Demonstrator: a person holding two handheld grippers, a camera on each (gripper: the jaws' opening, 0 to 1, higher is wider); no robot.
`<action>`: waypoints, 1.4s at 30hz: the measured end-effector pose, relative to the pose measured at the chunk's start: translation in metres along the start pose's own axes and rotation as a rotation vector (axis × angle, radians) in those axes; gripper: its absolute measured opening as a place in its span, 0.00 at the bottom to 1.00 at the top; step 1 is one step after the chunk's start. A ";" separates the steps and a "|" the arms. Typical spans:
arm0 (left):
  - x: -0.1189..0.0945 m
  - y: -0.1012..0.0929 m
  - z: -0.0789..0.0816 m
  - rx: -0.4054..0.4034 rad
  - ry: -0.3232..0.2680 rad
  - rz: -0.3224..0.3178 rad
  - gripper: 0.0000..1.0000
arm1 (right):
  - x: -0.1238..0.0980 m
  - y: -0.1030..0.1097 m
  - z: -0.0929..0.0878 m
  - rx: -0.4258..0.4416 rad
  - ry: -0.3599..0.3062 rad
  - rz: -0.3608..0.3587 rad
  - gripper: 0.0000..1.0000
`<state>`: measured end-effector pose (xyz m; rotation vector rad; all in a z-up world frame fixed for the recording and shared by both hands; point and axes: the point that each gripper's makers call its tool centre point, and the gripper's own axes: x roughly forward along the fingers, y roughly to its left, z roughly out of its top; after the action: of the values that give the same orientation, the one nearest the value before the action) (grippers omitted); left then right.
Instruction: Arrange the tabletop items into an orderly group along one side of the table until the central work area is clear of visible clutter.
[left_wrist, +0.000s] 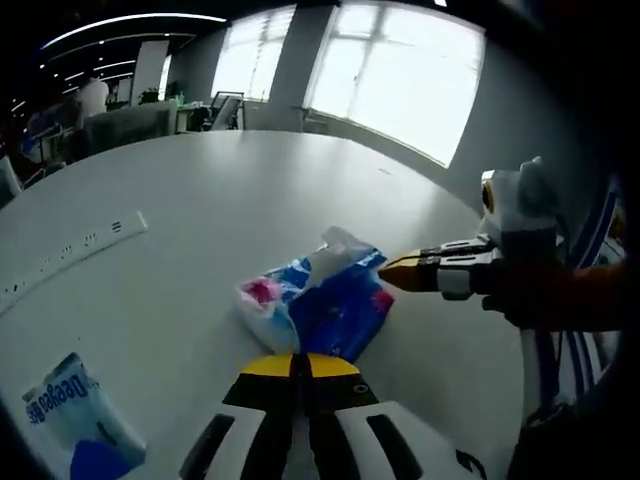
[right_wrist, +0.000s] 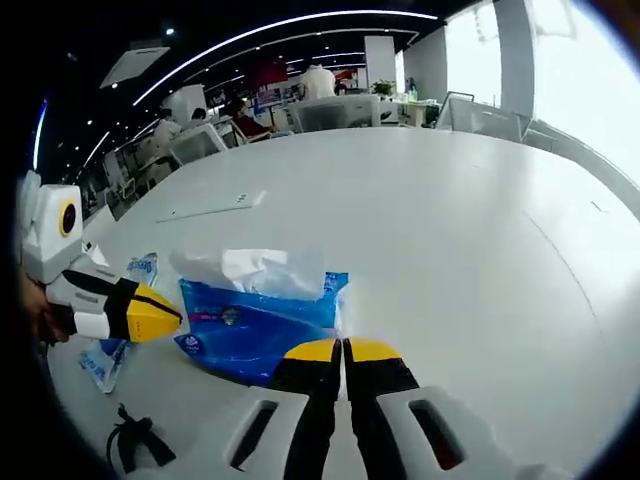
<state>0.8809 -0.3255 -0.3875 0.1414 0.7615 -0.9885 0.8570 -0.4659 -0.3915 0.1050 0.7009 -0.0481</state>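
Tissue pack (left_wrist: 325, 300), blue, lies on the white tabletop (left_wrist: 200, 200) between both grippers. Left gripper (left_wrist: 297, 362) and right gripper (right_wrist: 343, 347) have jaws closed together, just beside the pack, perhaps touching it. A second packet (left_wrist: 75, 415) lies apart.

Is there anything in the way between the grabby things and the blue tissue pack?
Nothing visible. The left gripper and the right gripper both sit right at the blue plastic tissue pack, jaws closed, with only bare white table around.
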 end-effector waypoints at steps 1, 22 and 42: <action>0.000 0.000 0.000 -0.005 0.001 -0.001 0.01 | 0.000 0.000 0.000 0.001 -0.001 0.001 0.00; -0.019 -0.002 0.006 0.040 -0.002 -0.016 0.05 | -0.018 0.000 0.005 0.037 -0.026 -0.014 0.12; -0.080 0.034 0.019 0.144 0.014 0.041 0.18 | -0.055 0.045 -0.004 0.079 -0.061 0.041 0.29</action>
<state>0.8919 -0.2583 -0.3300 0.2880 0.6970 -1.0041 0.8159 -0.4205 -0.3550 0.1925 0.6361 -0.0394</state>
